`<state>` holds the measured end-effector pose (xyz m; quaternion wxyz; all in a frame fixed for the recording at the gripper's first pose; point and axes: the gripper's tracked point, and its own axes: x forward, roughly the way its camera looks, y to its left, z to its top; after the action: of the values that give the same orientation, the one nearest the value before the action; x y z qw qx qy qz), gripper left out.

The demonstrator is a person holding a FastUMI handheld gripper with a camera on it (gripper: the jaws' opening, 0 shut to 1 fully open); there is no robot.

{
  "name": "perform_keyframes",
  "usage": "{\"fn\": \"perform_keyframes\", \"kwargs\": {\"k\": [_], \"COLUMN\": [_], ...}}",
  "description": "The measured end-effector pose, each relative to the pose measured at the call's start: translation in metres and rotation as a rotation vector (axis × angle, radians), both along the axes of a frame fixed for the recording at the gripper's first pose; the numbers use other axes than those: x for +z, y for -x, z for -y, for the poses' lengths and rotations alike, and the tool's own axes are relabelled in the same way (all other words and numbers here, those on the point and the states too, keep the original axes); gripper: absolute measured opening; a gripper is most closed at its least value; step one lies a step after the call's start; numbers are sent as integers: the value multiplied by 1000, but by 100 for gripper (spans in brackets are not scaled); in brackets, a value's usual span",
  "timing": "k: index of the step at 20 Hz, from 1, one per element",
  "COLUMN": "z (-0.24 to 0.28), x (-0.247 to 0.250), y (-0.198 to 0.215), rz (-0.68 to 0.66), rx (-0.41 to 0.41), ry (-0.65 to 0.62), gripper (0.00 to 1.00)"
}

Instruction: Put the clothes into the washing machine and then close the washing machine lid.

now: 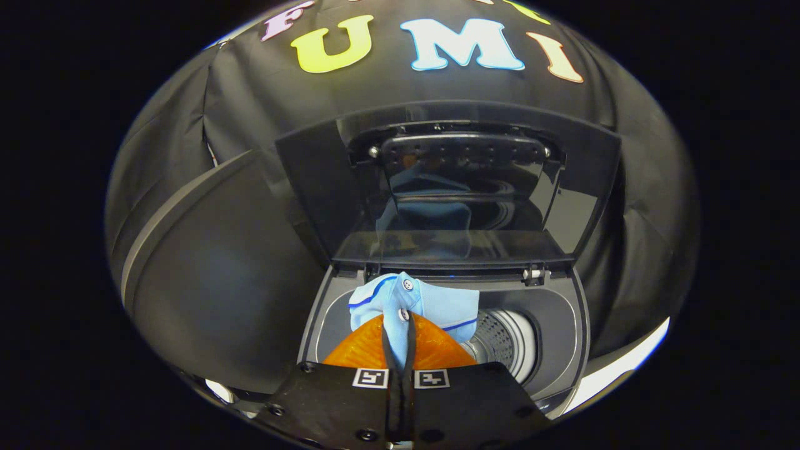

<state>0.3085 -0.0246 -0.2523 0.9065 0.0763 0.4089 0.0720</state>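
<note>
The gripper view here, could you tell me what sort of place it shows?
Probably a staged laundry corner in a recording booth. A top-loading washing machine stands with its lid raised, black cloth hangs behind as a wall, and the gripper has its fingers shut on a light blue shirt over the drum.

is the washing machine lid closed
No, the lid stands raised behind the open drum, with the gripper shut on the blue shirt above it.
</note>
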Motion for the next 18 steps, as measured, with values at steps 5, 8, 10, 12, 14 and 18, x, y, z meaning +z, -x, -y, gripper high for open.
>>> {"fn": "perform_keyframes", "kwargs": {"k": [5,8,10,12,14,18], "z": [8,13,15,16,20,26], "x": [-27,-47,-53,-61,-66,-79], "y": [2,-2,-4,-4,-7,-10], "rz": [-62,-110,-140,-166,-200,-249], "rx": [-48,-58,-76,-99,-135,-161], "ry": [-4,13,15,16,6,1], "gripper": [1,2,1,1,1,1]}}
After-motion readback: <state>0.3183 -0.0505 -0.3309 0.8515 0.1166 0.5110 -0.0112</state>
